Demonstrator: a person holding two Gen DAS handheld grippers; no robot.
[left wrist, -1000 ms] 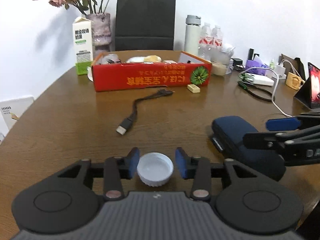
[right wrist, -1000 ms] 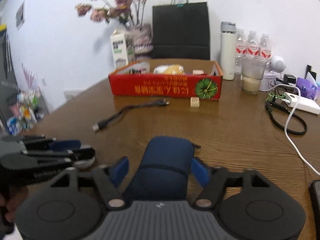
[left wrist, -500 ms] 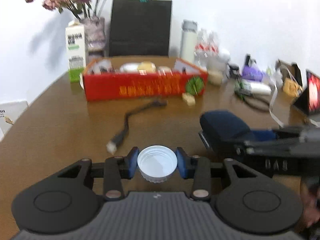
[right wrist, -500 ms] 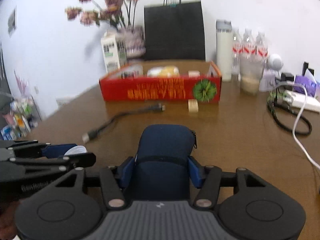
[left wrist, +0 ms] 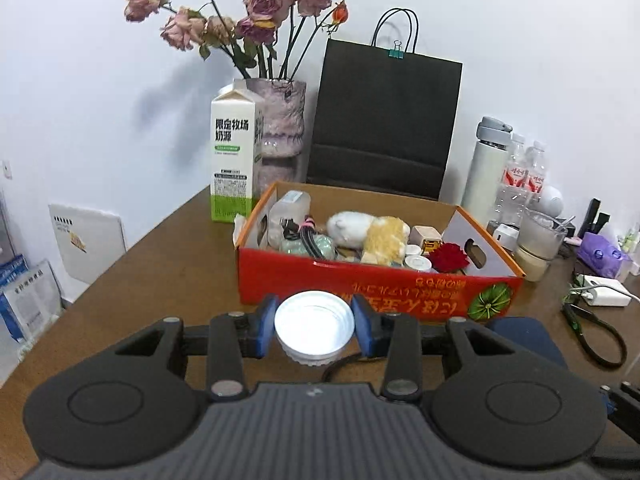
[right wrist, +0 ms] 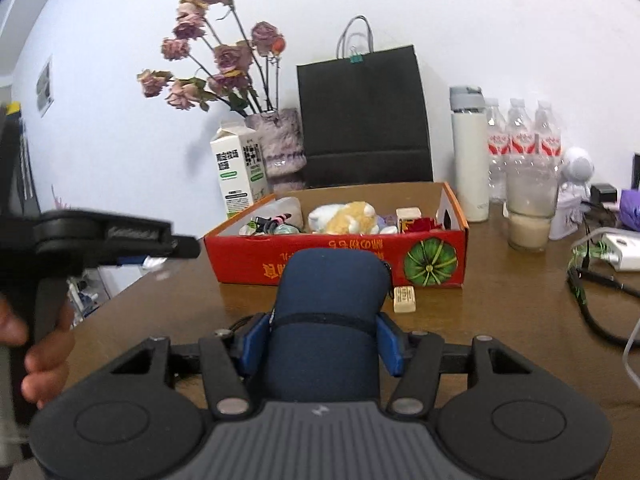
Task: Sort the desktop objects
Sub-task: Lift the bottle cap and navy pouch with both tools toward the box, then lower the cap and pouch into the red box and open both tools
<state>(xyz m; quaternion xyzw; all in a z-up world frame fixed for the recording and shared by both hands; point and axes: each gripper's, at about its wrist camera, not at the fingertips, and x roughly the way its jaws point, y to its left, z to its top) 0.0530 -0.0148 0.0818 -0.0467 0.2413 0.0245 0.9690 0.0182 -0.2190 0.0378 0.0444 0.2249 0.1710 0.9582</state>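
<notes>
My left gripper [left wrist: 314, 330] is shut on a white bottle cap [left wrist: 314, 327] and holds it above the table, just in front of the red cardboard box [left wrist: 376, 292]. My right gripper [right wrist: 324, 338] is shut on a dark blue pouch [right wrist: 332, 312] and holds it raised in front of the same box [right wrist: 340, 260]. The box holds a plush toy [left wrist: 372, 236], a red rose, small cups and other bits. The left gripper shows from the side in the right wrist view [right wrist: 120, 240]. The pouch shows low right in the left wrist view [left wrist: 528, 340].
A small cream block [right wrist: 405, 299] lies on the wooden table [left wrist: 160, 264] before the box. A milk carton [left wrist: 234, 160], flower vase, black paper bag [left wrist: 384, 128], thermos, water bottles and a glass stand behind. Cables and a white charger [left wrist: 604, 296] lie at the right.
Both grippers closed on their objects, lifted them off the table and moved forward toward the red box. The black USB cable has dropped almost out of sight below the grippers.
</notes>
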